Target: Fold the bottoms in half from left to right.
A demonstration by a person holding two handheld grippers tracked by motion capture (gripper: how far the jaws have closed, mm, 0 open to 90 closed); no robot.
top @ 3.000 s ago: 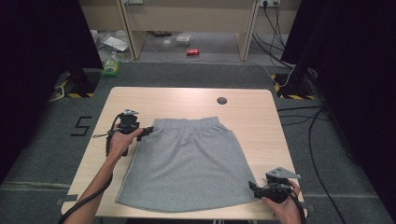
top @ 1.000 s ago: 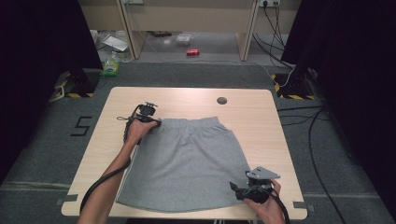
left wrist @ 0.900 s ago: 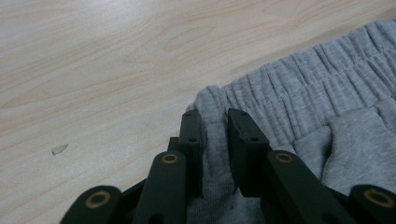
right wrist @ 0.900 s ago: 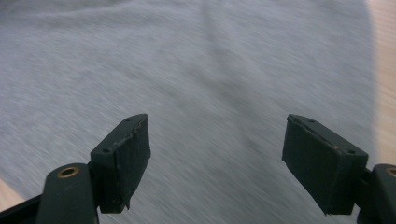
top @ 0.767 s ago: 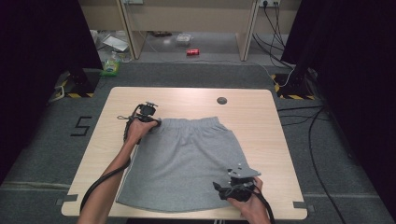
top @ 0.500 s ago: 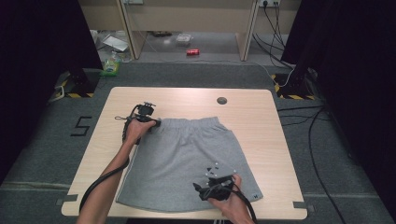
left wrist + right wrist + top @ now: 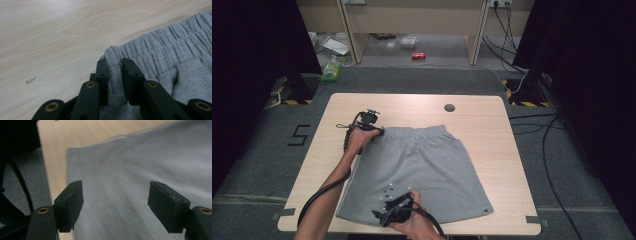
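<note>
A grey pair of shorts (image 7: 427,160) lies flat on the table, waistband at the far side. My left gripper (image 7: 378,132) is shut on the waistband's left corner; in the left gripper view the gathered waistband (image 7: 160,42) is pinched between the left gripper (image 7: 115,66) jaws. My right gripper (image 7: 381,218) hovers over the near hem, left of the middle. In the right gripper view the right gripper (image 7: 116,195) stands open above the grey cloth (image 7: 140,162), its jaws having just been closing a little, with nothing pinched between them.
The light wooden table (image 7: 497,125) has a small dark round hole (image 7: 449,107) near its far edge. Its near-left edge (image 7: 48,165) lies just past the hem. On the floor behind are a red can (image 7: 418,55) and cables (image 7: 532,130) at the right.
My right gripper has swept left along the near hem from the right corner towards the left. The left gripper stepped right to the waistband corner three seconds ago and has kept still since.
</note>
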